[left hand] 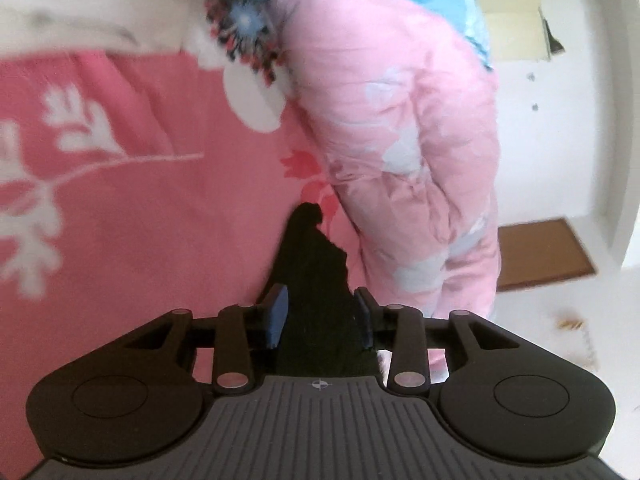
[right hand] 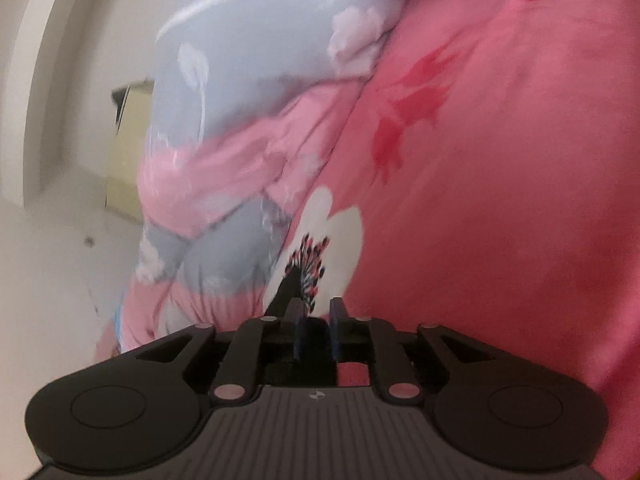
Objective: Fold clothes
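Black garment [left hand: 316,280] runs lengthwise between parted left gripper [left hand: 322,314] jaws, pointing away.

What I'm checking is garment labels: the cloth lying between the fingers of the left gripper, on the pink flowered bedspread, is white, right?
Not quite. The cloth between the fingers of the left gripper is black, not white, as the left wrist view shows. It does lie on the pink flowered bedspread.
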